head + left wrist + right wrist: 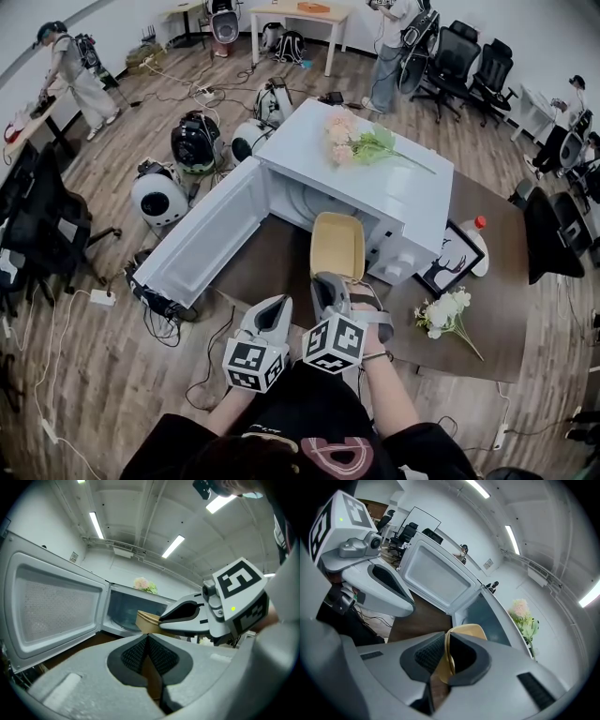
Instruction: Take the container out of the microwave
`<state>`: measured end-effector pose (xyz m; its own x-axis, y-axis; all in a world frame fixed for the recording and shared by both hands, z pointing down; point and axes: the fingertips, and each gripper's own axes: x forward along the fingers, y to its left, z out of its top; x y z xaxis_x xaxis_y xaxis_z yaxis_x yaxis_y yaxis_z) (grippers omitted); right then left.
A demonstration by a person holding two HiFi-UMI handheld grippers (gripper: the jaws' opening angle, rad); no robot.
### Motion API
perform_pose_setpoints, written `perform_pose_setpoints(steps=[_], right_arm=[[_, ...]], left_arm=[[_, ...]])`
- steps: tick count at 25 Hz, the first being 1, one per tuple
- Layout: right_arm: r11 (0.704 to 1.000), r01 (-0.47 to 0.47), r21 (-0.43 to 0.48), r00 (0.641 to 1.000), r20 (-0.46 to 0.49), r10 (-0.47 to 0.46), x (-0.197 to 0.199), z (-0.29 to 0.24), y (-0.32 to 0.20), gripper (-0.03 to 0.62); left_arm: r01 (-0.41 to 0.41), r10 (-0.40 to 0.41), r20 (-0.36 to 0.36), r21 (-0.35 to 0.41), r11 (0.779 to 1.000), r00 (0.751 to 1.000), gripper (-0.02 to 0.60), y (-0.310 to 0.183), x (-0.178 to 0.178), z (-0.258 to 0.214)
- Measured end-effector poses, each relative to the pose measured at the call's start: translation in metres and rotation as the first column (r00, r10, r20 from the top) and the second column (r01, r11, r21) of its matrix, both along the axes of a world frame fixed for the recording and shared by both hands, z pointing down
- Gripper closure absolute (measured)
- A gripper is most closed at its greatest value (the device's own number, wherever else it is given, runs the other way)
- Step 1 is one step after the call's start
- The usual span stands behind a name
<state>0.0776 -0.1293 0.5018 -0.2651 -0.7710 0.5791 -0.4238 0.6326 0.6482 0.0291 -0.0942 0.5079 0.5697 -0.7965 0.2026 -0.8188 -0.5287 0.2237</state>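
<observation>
**Head view**
- Microwave (pixel 394 183): white, on a dark table (pixel 497 291). Its door (pixel 211 239) is swung fully open to the left of the cavity.
- Container (pixel 337 246): a tan, shallow, rectangular tray at the mouth of the microwave, raised off the table. Its far end is at the opening; I cannot tell whether that end is still inside.
- Right gripper (pixel 330 284): in front of the microwave, clamped on the container's near rim.
- Left gripper (pixel 275 307): in front of the microwave, below the open door and just left of the right gripper. It is clear of the container.
- Pink flowers (pixel 352 141): lying on top of the microwave.
- Picture frame (pixel 452 262), bottle (pixel 477 242) with a red cap, and white flowers (pixel 445 314): on the table to the right of the microwave.

**Left gripper view**
- Left gripper (pixel 147 638): the pads meet at the tips, with nothing between them.
- Microwave door (pixel 56 606): open at the left, with the cavity beside it.
- Container (pixel 147 620): in front of the cavity, with the right gripper (pixel 163 618) on its edge.
- Pink flowers (pixel 145 585): on top of the microwave.

**Right gripper view**
- Right gripper (pixel 446 651): the jaws are narrow and pinch the thin rim of the container (pixel 468 632), which reaches toward the microwave's opening.
- Microwave door (pixel 436 576): open beyond the container.
- Left gripper (pixel 389 590): to the left, in front of the door.
- Pink flowers (pixel 524 618): on top of the microwave.
</observation>
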Motion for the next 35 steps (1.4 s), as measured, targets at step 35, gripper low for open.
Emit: perform_pose_setpoints(steps=[35], right_arm=[[1.0,0.008,-0.003,1.0,0.021,-0.008,0.009,-0.001,0.023,0.553]], left_arm=[[0.025,-0.025,0.004,0.008,1.0,1.0,0.572,0.006,0.01,0.0]])
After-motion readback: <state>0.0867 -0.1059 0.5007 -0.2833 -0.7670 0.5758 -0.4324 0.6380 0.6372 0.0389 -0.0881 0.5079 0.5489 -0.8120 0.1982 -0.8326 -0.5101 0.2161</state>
